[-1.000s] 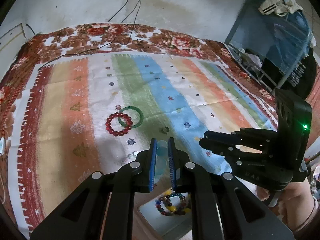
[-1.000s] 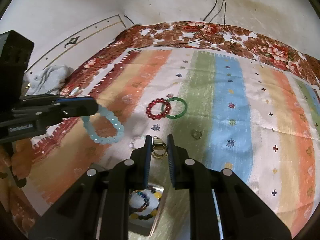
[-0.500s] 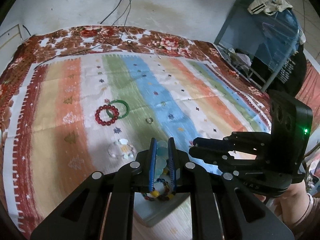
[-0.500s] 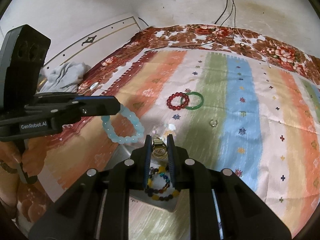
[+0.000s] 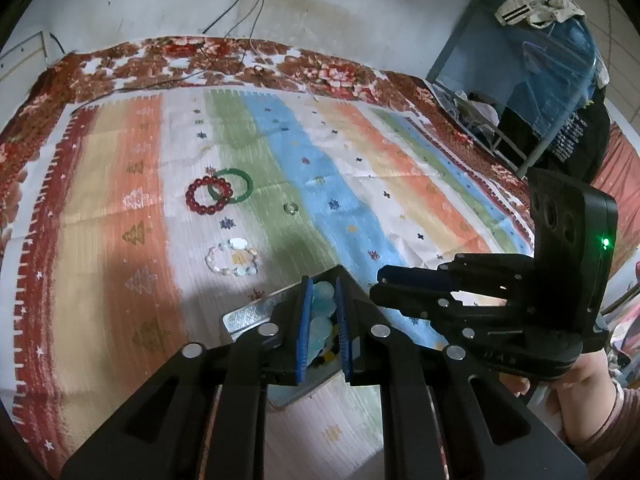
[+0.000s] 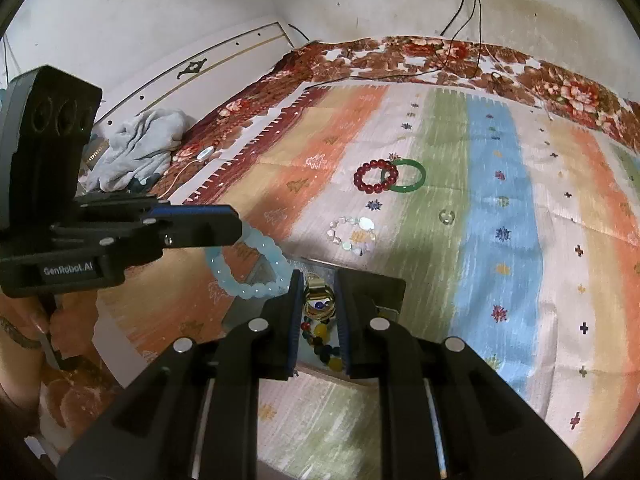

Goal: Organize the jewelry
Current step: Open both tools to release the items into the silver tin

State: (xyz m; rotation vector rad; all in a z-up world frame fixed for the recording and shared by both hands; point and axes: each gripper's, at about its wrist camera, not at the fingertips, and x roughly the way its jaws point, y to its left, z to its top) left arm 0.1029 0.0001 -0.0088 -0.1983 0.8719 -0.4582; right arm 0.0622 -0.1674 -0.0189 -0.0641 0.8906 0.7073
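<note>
Striped cloth [image 5: 360,168], pale blue bracelet [image 5: 322,312] between left tongs [image 5: 323,312], above tray [image 5: 248,314]

Pale blue bead bracelet [image 6: 244,268]: translucent round beads, hanging as a loop between the left claw's pads, over the tray.
Gold rings [image 6: 318,304]: small cluster pinched in the right claw above the tray.
Tray [image 5: 250,314]: shallow, metallic, near the bed's front edge; holds a multicoloured bead bracelet [image 6: 322,338].
Red bead bracelet [image 5: 208,200]: flat mid-bed, overlapping the green bangle [image 5: 236,186].
White shell bracelet [image 5: 232,258]: flat, between those and the tray.
Small ring [image 5: 291,208]: lies alone, right of the bangle.
</note>
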